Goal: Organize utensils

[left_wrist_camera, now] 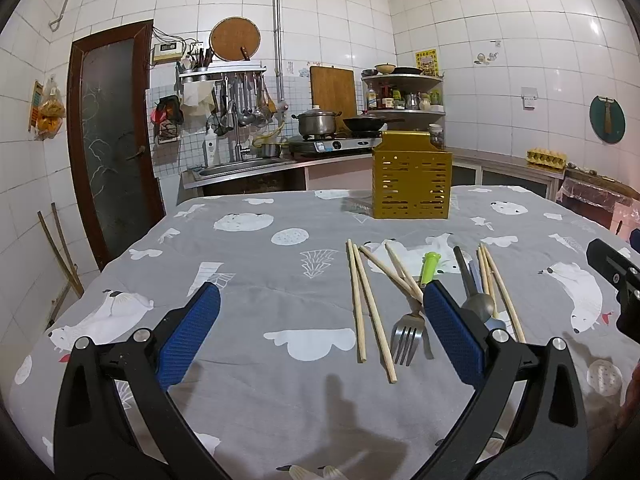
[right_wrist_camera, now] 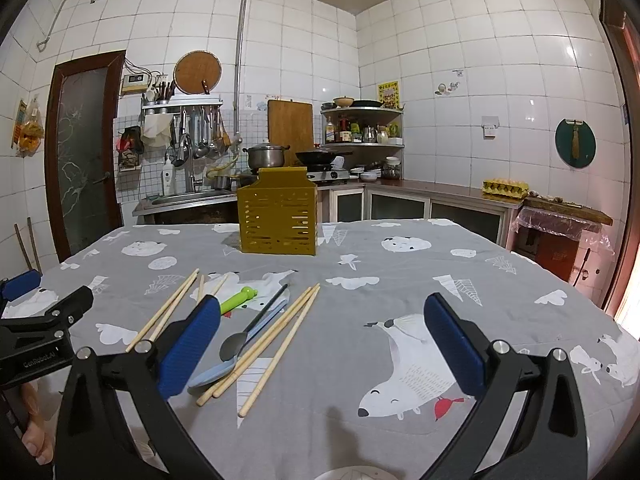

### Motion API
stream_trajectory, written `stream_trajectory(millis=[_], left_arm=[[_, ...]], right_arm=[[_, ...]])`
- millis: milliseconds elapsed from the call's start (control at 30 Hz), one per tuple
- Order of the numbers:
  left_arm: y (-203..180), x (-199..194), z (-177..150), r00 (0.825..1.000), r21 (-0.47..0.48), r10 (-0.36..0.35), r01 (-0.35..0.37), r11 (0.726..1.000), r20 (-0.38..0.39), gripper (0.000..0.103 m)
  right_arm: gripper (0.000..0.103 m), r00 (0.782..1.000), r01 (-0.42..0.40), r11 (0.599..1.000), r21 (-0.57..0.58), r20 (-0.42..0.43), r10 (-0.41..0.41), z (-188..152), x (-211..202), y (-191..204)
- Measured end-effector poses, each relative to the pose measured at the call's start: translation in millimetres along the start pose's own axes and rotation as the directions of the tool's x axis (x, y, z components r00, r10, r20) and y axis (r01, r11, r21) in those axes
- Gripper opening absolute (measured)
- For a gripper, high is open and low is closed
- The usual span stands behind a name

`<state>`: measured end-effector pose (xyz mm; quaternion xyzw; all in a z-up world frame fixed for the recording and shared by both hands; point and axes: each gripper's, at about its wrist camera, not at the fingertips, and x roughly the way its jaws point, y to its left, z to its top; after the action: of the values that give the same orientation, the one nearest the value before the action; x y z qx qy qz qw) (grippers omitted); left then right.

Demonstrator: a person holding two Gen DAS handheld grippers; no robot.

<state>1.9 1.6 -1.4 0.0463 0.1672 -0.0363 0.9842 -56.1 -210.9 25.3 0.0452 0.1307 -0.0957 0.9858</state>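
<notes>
A yellow slotted utensil holder (left_wrist_camera: 411, 184) stands upright at the far side of the table; it also shows in the right wrist view (right_wrist_camera: 278, 222). Wooden chopsticks (left_wrist_camera: 370, 308), a green-handled fork (left_wrist_camera: 408, 334) and a dark-handled spoon (left_wrist_camera: 476, 304) lie loose on the cloth. In the right wrist view the chopsticks (right_wrist_camera: 276, 344), the dark spoon (right_wrist_camera: 236, 346), a light blue spoon (right_wrist_camera: 212, 376) and the green handle (right_wrist_camera: 239, 299) lie left of centre. My left gripper (left_wrist_camera: 322, 300) is open and empty above the cloth, left of the utensils. My right gripper (right_wrist_camera: 322, 312) is open and empty, right of them.
The table wears a grey cloth with polar bears (left_wrist_camera: 248, 272). Behind it are a sink (left_wrist_camera: 240, 166), a stove with a pot (left_wrist_camera: 316, 122) and a wok, corner shelves, and a counter with an egg carton (right_wrist_camera: 503, 188). A brown door (left_wrist_camera: 108, 140) is at left.
</notes>
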Motion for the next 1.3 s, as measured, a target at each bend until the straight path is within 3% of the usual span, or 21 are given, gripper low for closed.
stream_trajectory(millis=[1300], left_arm=[[2.9, 0.2, 1.0, 1.000, -0.005, -0.001, 0.001, 1.000, -0.002, 0.098]], right_arm=[[0.099, 1.000, 0.005, 1.000, 0.005, -0.001, -0.005, -1.1, 1.2, -2.5]])
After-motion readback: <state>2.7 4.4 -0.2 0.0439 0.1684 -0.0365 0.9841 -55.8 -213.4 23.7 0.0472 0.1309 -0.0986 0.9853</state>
